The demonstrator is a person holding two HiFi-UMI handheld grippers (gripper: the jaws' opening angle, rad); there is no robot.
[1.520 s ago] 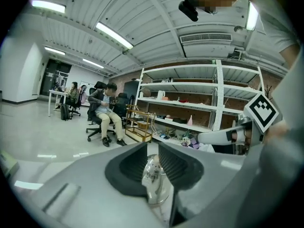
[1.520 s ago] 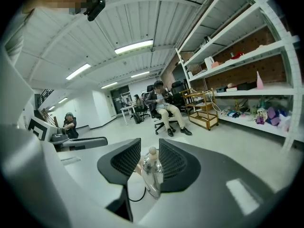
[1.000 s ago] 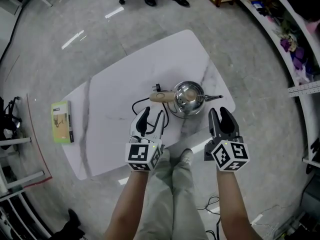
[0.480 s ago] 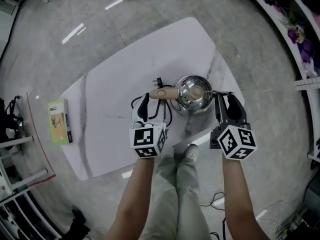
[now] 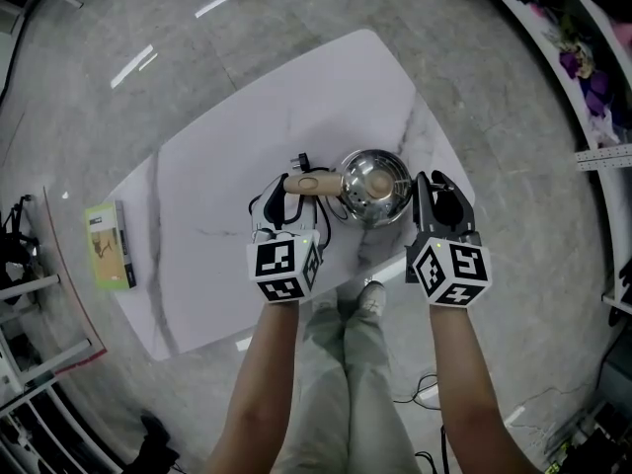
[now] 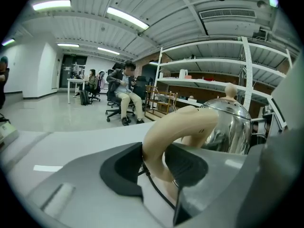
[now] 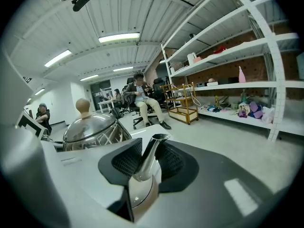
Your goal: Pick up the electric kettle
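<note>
My left gripper (image 6: 154, 164) is clamped on the kettle's (image 5: 376, 183) beige handle (image 6: 176, 131). My right gripper (image 7: 147, 164) pinches the spout (image 7: 148, 156) (hidden under that gripper in head view). Kettle at the table's (image 5: 212, 181) 4 o'clock edge; can't tell if base touches.

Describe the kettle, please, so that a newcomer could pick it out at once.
On the white marble table, look at the near edge, between the left gripper and the right gripper. The kettle is the round steel pot there. Its mirror shine, beige handle and thin spout set it apart from the black cord beside it.
</note>
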